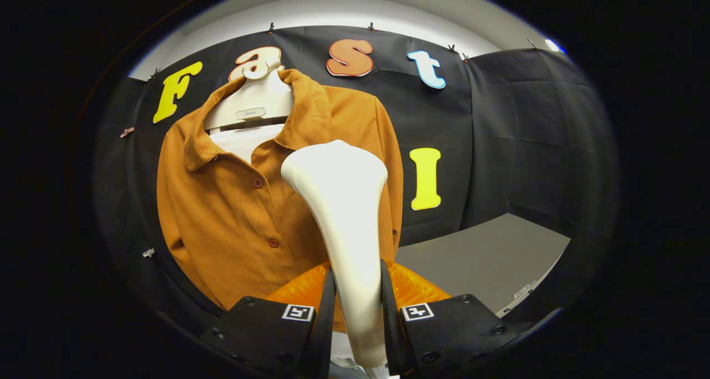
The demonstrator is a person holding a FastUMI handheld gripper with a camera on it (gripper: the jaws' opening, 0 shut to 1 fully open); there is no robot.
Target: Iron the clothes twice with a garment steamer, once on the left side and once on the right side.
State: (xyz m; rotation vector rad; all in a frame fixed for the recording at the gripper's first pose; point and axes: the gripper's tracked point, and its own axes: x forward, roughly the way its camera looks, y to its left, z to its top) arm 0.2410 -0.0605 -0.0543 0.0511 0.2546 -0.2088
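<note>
A white garment steamer head [344, 201] rises from between my fingers, its wide flat end up near the chest of the shirt. My gripper [358, 301] is shut on the steamer's handle, both fingers pressing its sides. Beyond it an orange-brown buttoned shirt [233, 218] hangs on a white hanger form [252, 104] with its collar open. The steamer head sits in front of the shirt's right half, close to the button line; whether it touches the fabric I cannot tell. An orange translucent part [413, 287] shows low behind the fingers.
A grey table top [488, 257] lies to the right of the shirt, with a small pale item near its edge [524, 291]. Black cloth walls close the booth behind and to the right.
</note>
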